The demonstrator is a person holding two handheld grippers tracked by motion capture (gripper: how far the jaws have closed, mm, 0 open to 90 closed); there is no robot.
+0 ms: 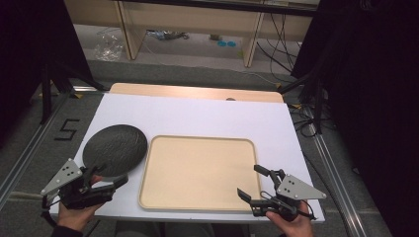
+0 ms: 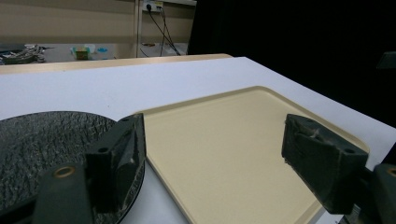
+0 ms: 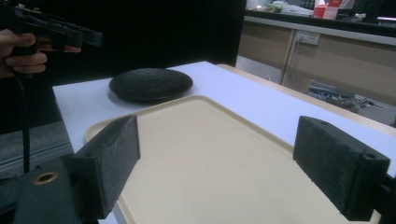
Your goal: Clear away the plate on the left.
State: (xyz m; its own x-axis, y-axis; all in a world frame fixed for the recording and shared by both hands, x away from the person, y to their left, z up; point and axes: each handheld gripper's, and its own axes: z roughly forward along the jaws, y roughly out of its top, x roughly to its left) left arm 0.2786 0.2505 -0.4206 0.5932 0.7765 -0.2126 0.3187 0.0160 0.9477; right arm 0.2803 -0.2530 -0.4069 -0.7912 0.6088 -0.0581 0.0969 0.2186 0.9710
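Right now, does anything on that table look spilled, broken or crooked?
Nothing stands out. The beige tray lies flat and square on the white table, the dark plate sits whole beside it, and nothing is spilled.

From above, light falls evenly on my white rectangular table top (image 1: 207, 116), which reads bright without glare, while both sides of the room drop into near black. The pale beige plastic tray (image 1: 197, 170) shows only soft shading at its rim. Through my own cameras, my black jaws sit close and slightly soft, the picture dimmer, grainy, with a bluish cast.
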